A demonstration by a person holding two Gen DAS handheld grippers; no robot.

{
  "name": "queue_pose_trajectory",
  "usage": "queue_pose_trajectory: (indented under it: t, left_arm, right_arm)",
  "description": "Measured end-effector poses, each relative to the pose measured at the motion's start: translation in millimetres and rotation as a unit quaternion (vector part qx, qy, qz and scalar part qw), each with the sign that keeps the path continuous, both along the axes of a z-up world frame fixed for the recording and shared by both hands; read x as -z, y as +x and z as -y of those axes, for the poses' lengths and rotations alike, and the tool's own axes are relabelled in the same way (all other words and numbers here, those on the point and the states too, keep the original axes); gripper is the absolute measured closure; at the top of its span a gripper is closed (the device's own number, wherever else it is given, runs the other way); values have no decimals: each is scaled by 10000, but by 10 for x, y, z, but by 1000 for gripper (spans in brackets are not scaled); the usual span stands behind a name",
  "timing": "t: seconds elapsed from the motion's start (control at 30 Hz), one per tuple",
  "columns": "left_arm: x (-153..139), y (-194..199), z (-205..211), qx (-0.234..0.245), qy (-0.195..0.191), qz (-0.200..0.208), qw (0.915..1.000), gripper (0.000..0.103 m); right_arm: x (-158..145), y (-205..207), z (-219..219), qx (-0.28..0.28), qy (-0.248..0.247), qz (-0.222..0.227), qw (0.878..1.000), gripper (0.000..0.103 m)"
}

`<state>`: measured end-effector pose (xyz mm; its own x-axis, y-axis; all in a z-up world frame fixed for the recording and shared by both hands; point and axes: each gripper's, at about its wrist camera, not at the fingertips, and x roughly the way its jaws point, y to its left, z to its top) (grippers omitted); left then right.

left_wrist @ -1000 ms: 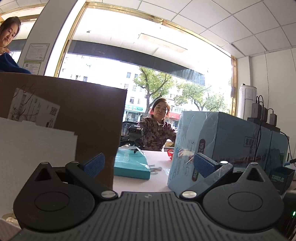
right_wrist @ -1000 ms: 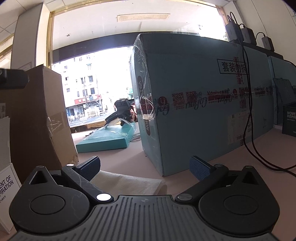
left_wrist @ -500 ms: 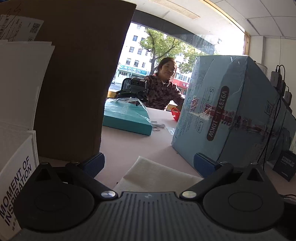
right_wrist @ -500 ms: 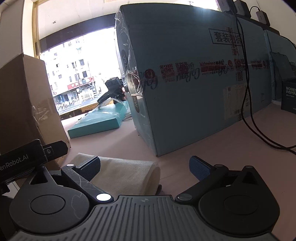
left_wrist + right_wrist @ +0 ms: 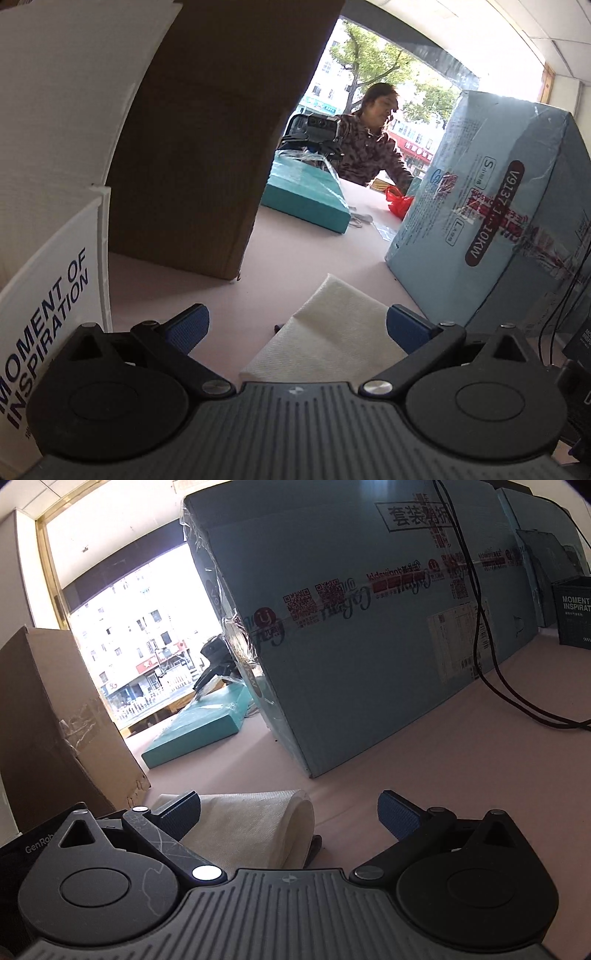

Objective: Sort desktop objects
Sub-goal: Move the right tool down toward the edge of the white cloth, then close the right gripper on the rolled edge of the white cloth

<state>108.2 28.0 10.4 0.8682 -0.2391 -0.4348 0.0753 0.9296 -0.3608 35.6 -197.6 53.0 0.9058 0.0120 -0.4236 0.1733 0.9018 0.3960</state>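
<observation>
The left gripper [image 5: 297, 328] is held low over the pink table [image 5: 295, 258], jaws spread wide. A folded white napkin [image 5: 332, 336] is seen lying flat between the blue fingertips [image 5: 190, 325]. A brown cardboard box [image 5: 207, 147] is stood to the left, a light-blue carton [image 5: 491, 221] to the right.

Napkin [image 5: 332, 332] between cardboard box [image 5: 207, 147] and carton [image 5: 480, 229]

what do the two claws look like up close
Both match: left claw and right claw have black angled linkage arms, silver pivot screws, round black discs, a ribbed grey body and blue textured pads. The right one's left arm is scratched.
</observation>
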Motion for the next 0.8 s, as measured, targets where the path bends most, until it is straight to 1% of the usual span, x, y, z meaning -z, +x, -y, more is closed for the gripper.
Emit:
queue_pose_trajectory:
  t: [0.03, 0.13, 0.27, 0.33, 0.43, 0.5, 0.53, 0.6, 0.67, 0.7, 0.77, 0.8]
  left_arm:
    - [19, 21, -18, -7, -57, -95, 9999, 0]
    - [30, 18, -13, 4, -29, -117, 9999, 0]
    - [36, 9, -16, 9, -25, -161, 9999, 0]
    - [43, 17, -24, -4, -44, -196, 9998, 0]
    - [43, 23, -22, 10, -35, -218, 9998, 0]
    - [45, 21, -21, 28, -29, -224, 9997, 0]
    - [47, 23, -21, 36, -28, -231, 9997, 0]
    - [54, 29, -21, 41, -27, -256, 9997, 0]
    - [58, 36, -25, 31, -43, -281, 9996, 0]
    - [59, 38, -28, 28, -54, -289, 9996, 0]
    - [62, 42, -35, 24, -76, -307, 9995, 0]
    - [62, 44, -32, 27, -73, -307, 9995, 0]
  right_arm:
    - [2, -5, 9, -10, 47, 12, 10000, 0]
    - [10, -30, 53, -56, 307, 83, 9995, 0]
    - [83, -45, 150, -268, 1174, 154, 9926, 0]
    - [112, -19, 169, -362, 1436, 45, 9890, 0]
    - [116, -5, 164, -413, 1462, -57, 9884, 3]
    - [95, -14, 144, -420, 1341, 8, 9901, 3]
    - [83, -20, 134, -422, 1274, 47, 9909, 6]
    - [61, -2, 109, -446, 1045, 90, 9935, 15]
    - [83, 30, 125, -504, 1115, -44, 9925, 34]
    - [104, 42, 144, -508, 1196, -131, 9914, 36]
    - [124, 41, 180, -441, 1282, -174, 9906, 46]
    - [125, 35, 191, -431, 1299, -164, 9905, 49]
